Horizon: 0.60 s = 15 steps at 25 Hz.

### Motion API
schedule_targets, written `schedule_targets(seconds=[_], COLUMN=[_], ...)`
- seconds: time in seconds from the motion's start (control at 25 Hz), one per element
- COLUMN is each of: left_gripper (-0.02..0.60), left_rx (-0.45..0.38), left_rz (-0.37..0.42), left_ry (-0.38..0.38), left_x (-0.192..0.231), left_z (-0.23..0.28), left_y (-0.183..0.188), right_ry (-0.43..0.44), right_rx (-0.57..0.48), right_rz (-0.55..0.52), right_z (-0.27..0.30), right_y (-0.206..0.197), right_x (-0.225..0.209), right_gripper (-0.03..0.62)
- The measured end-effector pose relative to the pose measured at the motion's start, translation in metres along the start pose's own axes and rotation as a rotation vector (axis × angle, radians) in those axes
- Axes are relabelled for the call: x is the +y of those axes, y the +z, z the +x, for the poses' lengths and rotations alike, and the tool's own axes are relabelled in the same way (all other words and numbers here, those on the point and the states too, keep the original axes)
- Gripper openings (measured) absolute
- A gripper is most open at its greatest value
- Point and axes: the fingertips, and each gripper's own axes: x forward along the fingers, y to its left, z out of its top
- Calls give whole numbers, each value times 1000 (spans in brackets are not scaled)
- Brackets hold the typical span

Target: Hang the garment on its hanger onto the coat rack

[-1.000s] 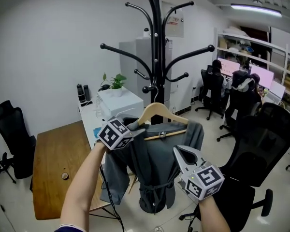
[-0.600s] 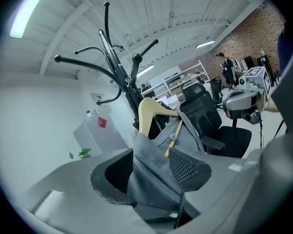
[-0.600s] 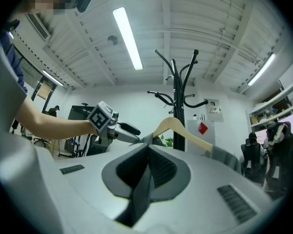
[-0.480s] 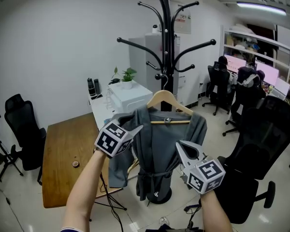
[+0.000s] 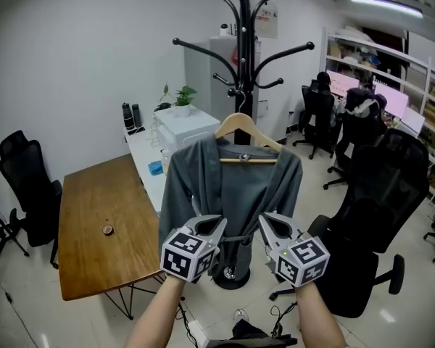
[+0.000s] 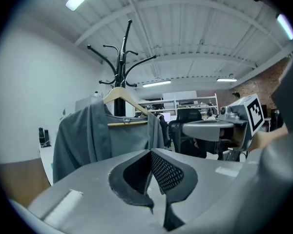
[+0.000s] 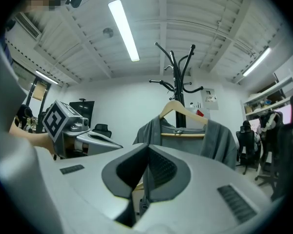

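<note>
Hovering empty: left tongs (image 5: 216, 223), right tongs (image 5: 264, 219) closed

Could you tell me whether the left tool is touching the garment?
Apart. The left gripper view shows the left tool shut and empty, the garment hanging beyond.

Clear air separates the left gripper (image 5: 214, 225) and the right gripper (image 5: 267, 222) from the garment (image 5: 232, 187); the coat rack (image 5: 241, 42) spreads its arms above; a wooden table (image 5: 94, 216) blocks the left; a black office chair (image 5: 380, 209) crowds the right.

Bright even light, fisheye-bent edges.
</note>
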Motion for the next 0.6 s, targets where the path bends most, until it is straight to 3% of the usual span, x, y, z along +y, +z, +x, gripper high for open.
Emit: schedule_targets(seconds=[0.2,0.6], left_gripper=[2,2], left_rx=[-36,-38], left_rz=[-72,-80], left_ry=[-1,6], left_x=[-12,-16], left_z=[-4,4], left_y=[-5,0], right_ry=[-11,1], right_rx=[35,23], right_rz=[17,28], right_z=[-8,-5], right_y=[-17,-10], right_x=[0,-6], right_gripper=[6,5])
